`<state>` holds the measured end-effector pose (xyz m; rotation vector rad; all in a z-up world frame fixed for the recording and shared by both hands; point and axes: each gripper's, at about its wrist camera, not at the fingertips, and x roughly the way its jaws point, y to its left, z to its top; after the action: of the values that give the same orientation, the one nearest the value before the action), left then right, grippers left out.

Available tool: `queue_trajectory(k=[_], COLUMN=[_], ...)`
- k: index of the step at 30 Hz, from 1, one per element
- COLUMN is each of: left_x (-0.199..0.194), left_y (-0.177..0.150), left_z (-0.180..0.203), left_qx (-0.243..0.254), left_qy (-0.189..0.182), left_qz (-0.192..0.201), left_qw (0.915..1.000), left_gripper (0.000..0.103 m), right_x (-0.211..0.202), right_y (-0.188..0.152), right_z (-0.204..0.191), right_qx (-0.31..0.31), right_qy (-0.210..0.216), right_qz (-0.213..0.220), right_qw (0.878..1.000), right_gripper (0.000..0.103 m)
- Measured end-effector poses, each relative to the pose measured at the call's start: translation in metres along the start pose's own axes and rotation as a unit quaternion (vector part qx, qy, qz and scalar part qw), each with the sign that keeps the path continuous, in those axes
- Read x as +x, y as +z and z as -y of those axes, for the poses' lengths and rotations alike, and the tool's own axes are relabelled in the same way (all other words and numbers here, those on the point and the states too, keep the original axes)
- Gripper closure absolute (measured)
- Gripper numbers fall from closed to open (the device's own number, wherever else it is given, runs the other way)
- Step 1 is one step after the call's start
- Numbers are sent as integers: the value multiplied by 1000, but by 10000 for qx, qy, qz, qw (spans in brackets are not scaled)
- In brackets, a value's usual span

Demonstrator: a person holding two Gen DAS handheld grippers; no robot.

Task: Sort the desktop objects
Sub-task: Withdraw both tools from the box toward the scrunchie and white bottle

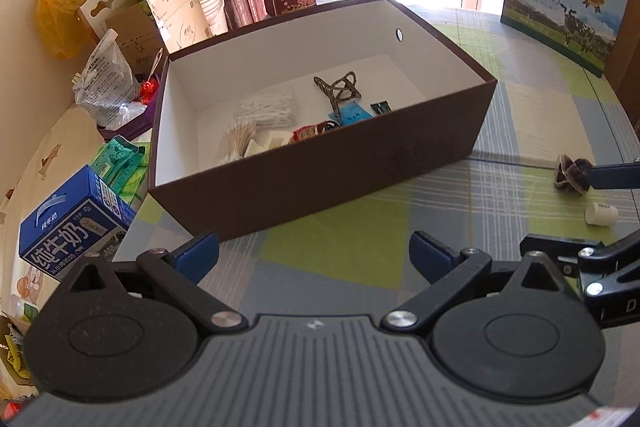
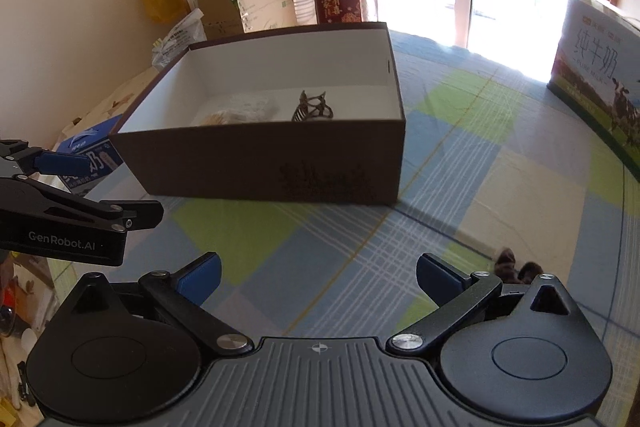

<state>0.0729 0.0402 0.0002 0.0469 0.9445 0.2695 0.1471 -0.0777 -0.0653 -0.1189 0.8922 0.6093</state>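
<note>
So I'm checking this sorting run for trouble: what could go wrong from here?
The dark scrunchie sits beside the right gripper's finger, not between the open fingers, so a close may miss it. The small white cap lies on its side nearby and could get knocked or roll. The brown box wall may catch a low carry.

A brown box [image 1: 320, 163] with a white inside is being shown open on the checked tabletop [image 1: 360, 251]. Inside it, a dark patterned hair claw [image 1: 338, 89], a white knitted bundle [image 1: 268, 105], a blue sachet [image 1: 352, 115], a small dark packet [image 1: 380, 107], a red wrapped sweet [image 1: 314, 131] and pale paper pieces [image 1: 248, 143] are being kept. Outside, to the box's right, a dark fabric scrunchie [image 1: 570, 175] and a small white cap [image 1: 600, 214] are lying apart on the cloth.
</note>
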Motion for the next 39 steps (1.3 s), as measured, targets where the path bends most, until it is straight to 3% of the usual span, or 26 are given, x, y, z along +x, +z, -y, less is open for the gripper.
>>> queue_trajectory(k=[11, 23, 29, 39], left_x=[24, 50, 72, 102], left_y=[-34, -19, -11, -1], left_z=[57, 102, 129, 153], left_qx=[423, 999, 1401, 1711], left_qy=[-501, -825, -1025, -1288], left_qz=[-520, -524, -524, -589], left_qw=[9965, 9902, 9834, 9750], left_gripper=[3, 3, 3, 3], right_x=[-11, -12, 5, 24], right_y=[-58, -92, -99, -83], right_z=[49, 100, 110, 117], right_qx=[514, 1600, 1742, 1659], right_qy=[-464, -1300, -1717, -1943], right_qz=[-349, -548, -624, -306], right_qw=[9970, 9770, 9676, 9663], right_gripper=[2, 2, 3, 30])
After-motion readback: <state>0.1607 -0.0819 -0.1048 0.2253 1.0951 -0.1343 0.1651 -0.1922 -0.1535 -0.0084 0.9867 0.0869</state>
